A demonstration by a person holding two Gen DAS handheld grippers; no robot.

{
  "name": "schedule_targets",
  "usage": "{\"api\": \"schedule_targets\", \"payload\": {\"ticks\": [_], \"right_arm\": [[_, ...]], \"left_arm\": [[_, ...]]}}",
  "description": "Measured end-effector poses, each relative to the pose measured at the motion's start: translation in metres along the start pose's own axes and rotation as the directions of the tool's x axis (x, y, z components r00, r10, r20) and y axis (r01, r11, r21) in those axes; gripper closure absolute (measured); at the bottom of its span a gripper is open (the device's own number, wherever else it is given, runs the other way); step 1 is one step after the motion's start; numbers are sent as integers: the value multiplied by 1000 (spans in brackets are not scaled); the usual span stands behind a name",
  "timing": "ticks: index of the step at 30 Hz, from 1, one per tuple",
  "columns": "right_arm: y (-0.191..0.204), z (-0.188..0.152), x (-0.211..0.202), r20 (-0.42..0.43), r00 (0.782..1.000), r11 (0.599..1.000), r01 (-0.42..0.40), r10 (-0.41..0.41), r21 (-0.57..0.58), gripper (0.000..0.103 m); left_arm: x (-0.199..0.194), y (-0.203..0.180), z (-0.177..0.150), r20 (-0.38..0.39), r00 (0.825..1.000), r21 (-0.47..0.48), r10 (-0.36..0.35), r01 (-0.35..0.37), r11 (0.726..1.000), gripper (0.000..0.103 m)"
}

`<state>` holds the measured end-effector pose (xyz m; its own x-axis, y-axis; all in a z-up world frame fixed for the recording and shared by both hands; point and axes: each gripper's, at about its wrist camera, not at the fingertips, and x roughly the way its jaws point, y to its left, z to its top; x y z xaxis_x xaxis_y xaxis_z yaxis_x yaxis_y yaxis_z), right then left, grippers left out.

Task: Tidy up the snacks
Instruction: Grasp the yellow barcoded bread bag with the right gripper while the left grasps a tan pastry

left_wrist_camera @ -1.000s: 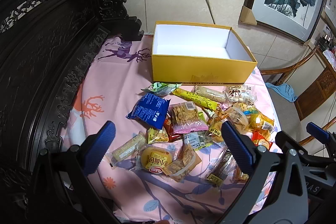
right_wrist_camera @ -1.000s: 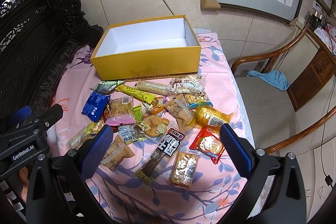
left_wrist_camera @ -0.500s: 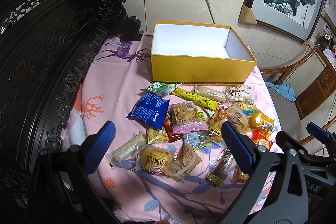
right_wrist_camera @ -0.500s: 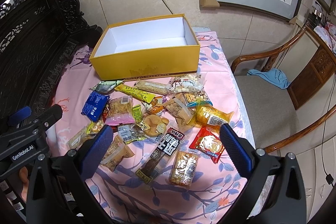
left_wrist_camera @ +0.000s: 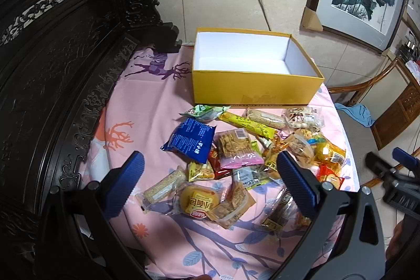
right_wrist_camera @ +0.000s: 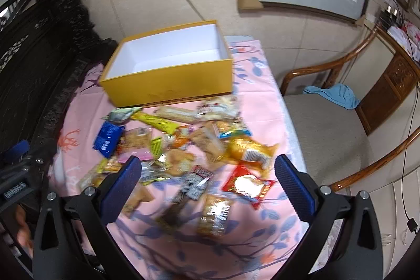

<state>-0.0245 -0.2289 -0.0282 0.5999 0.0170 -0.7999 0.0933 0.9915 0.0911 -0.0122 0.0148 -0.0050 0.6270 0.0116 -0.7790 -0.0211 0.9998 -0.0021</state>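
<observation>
Snacks (left_wrist_camera: 236,162) lay in a loose heap at mid-frame in the left wrist view, on a pink tablecloth (left_wrist_camera: 147,106), just in front of a yellow box (left_wrist_camera: 257,88). The heap's long axis ran from the lower left toward the upper right of the frame. A yellow stick pack (left_wrist_camera: 246,121) lay slantwise, one end toward the box's near wall, the other toward the right. A blue packet (left_wrist_camera: 190,139) sat at the heap's left edge, tilted. A pale bar (left_wrist_camera: 162,186) lay at the lower left, its long axis rising to the right. A round yellow bun pack (left_wrist_camera: 198,202) rested beside it.

The box stood open, long side facing the camera, white inside. Nothing was visible in it in either view.

The left gripper (left_wrist_camera: 210,185) hung above the near part of the heap, fingers spread wide, holding nothing. The right gripper (right_wrist_camera: 207,180) was likewise spread wide and empty over the heap's near right; that view was motion-blurred, so packets there read poorly. A red packet (right_wrist_camera: 248,184) lay near its right finger.

A dark carved furniture piece (left_wrist_camera: 52,70) filled the left of the frame. A wooden chair (right_wrist_camera: 328,138) with a blue cloth (right_wrist_camera: 333,95) stood to the right of the table.
</observation>
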Motion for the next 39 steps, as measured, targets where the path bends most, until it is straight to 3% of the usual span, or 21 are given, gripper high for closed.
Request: {"api": "schedule_targets", "payload": {"ticks": [4,8,12,15,18,22,24,25,26,28,33,39], "right_arm": [[-40,-9,13,-21,999,999,40,-39,19,1],[-53,-27,37,-58,998,999,34,-34,-8,1],[-58,-32,72,-85,996,999,34,-35,-12,1],[-55,-19,109,-85,996,992,3,-14,-127,1],[-48,-5,153,-179,983,960,-92,45,-263,1],[-49,-2,194,-254,966,921,-137,44,-364,1],[-57,-4,210,-308,946,924,-202,98,-325,12],[-60,-6,214,-324,938,926,-226,123,-302,33],[-60,-7,210,-282,953,925,-205,114,-319,48],[-57,-11,208,-256,964,928,-157,70,-339,58],[-46,-34,187,-278,956,952,-167,93,-256,61],[-39,-69,164,-275,952,972,-181,135,-150,61]], "left_arm": [[13,3,-6,-14,1000,-2,21,-21,1000,2],[40,-3,-22,-40,998,45,55,-53,998,2],[68,-14,-42,-116,993,80,30,-21,997,2],[83,-24,-55,-151,988,107,28,-12,994,2],[96,-31,-68,-178,984,117,23,-2,993,2],[104,-29,-79,-211,976,120,48,-23,992,2],[104,-26,-82,-214,975,127,68,-41,991,2],[104,-23,-84,-216,973,132,84,-56,990,2],[104,-20,-85,-218,972,133,93,-65,989,2],[107,-12,-87,-229,967,126,112,-85,988,2],[114,-7,-92,-262,960,110,102,-75,991,2],[123,-34,-94,-259,964,198,69,-17,980,2]]}}
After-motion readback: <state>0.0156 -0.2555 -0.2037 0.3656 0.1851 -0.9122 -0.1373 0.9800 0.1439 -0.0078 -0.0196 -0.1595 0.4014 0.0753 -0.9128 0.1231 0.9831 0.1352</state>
